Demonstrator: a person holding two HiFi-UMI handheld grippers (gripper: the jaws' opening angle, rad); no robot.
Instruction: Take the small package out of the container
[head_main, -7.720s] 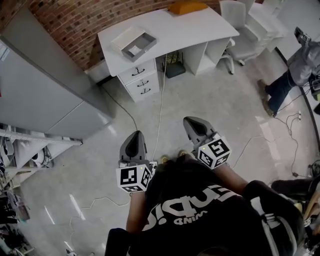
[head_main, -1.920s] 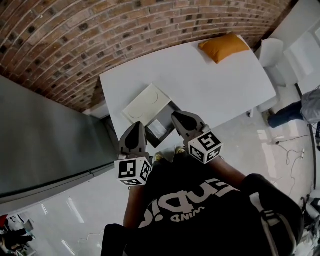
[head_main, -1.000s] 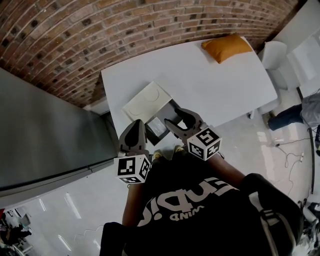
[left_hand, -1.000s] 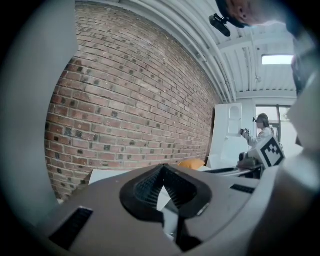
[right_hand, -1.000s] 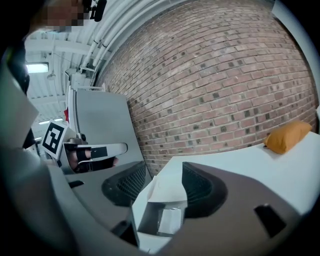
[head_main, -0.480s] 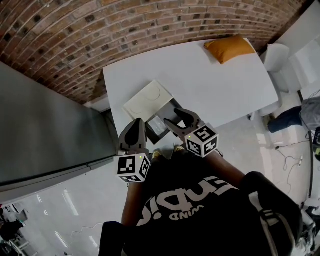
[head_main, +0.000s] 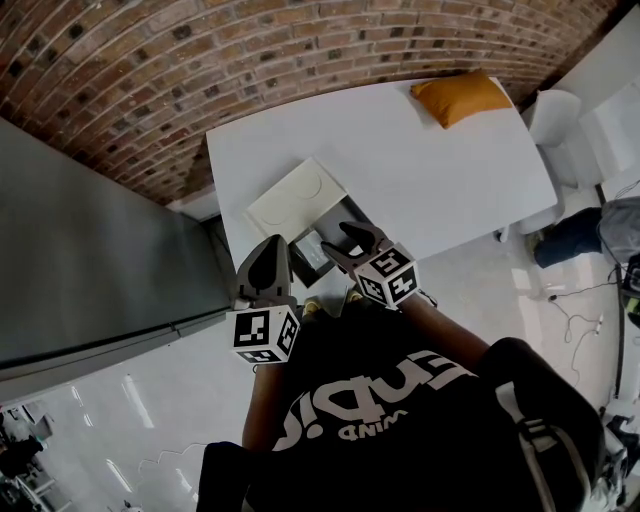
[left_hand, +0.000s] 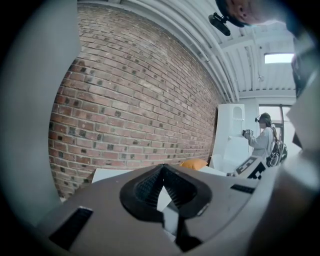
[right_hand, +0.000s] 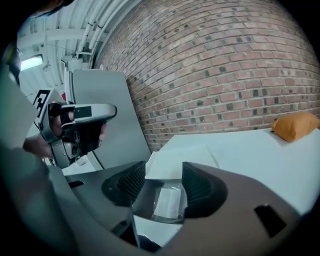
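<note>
A dark grey open container (head_main: 341, 210) sits at the near left edge of the white table (head_main: 430, 170), with its white lid (head_main: 295, 196) lying just behind it. A small clear-wrapped package (head_main: 312, 252) lies inside. In the right gripper view the package (right_hand: 167, 202) shows between the jaws, down in the container (right_hand: 145, 197). My right gripper (head_main: 342, 240) hovers open over the container, its fingers apart above the package (right_hand: 164, 182). My left gripper (head_main: 269, 246) hangs shut to the left of the container, off the table's edge, holding nothing (left_hand: 164, 172).
An orange cushion (head_main: 462, 95) lies at the table's far right corner. A brick wall (head_main: 200, 60) runs behind the table and a grey cabinet (head_main: 90, 230) stands at left. A white chair (head_main: 555, 110) stands at right. A person (left_hand: 262, 142) stands far off.
My right gripper has moved forward and left, dipping over the container. The left gripper has hardly moved. Much earlier I stood well back from the table.
</note>
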